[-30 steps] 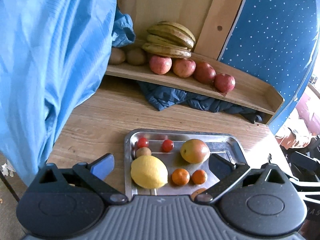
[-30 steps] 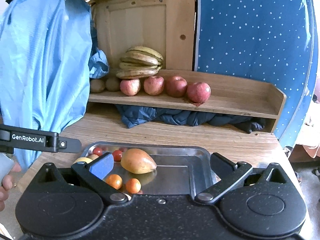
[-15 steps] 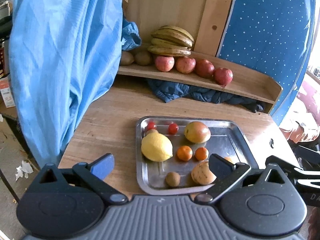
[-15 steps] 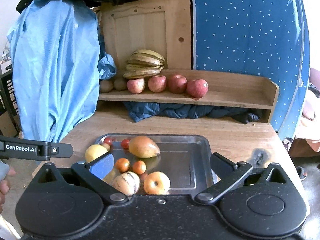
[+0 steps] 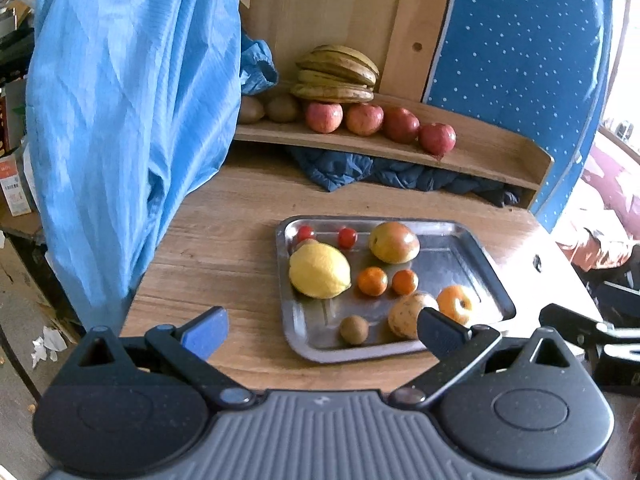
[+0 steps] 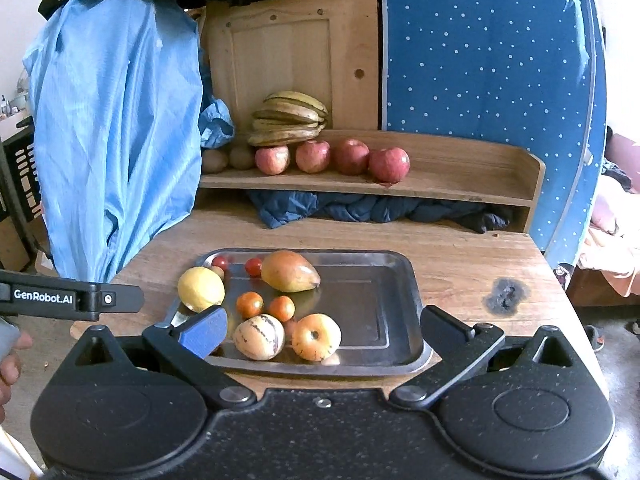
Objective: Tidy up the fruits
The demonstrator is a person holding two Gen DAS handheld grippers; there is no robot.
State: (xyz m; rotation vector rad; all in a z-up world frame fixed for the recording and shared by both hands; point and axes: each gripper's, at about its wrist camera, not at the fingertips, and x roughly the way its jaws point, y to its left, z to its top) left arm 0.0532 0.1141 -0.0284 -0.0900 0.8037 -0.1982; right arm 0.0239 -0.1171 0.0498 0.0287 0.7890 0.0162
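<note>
Both grippers hang low over the near edge of the table (image 6: 460, 256), empty, and the risks begin right at their fingertips. The left gripper (image 5: 320, 330) stands wide open with nothing between its fingers, and so does the right gripper (image 6: 322, 330); each faces the metal tray (image 6: 396, 296). Nearest in the tray lie a striped melon (image 6: 259, 337) and an orange-yellow fruit (image 6: 316, 337), touching or nearly so, so a finger pushed between them would likely roll one aside. A small kiwi (image 5: 354, 329) sits close by, easy to knock. Next come two small oranges (image 6: 250, 304), round and apt to roll on the slick steel if nudged. The lemon (image 5: 320, 269) sits against the left rim, where a finger may strike the tray wall and shove the whole tray across the table. Farther back the mango (image 6: 290, 271) lies beside two cherry tomatoes (image 5: 347, 237), soft enough to burst under a hard squeeze. Beyond stands the shelf (image 6: 460, 184), with four apples (image 6: 352, 156) in a row, bananas (image 6: 290, 120) stacked behind them and kiwis to the left; the free room is on the right, and anything set down hastily could bump the last apple or roll off the open front, since I see no lip there
</note>
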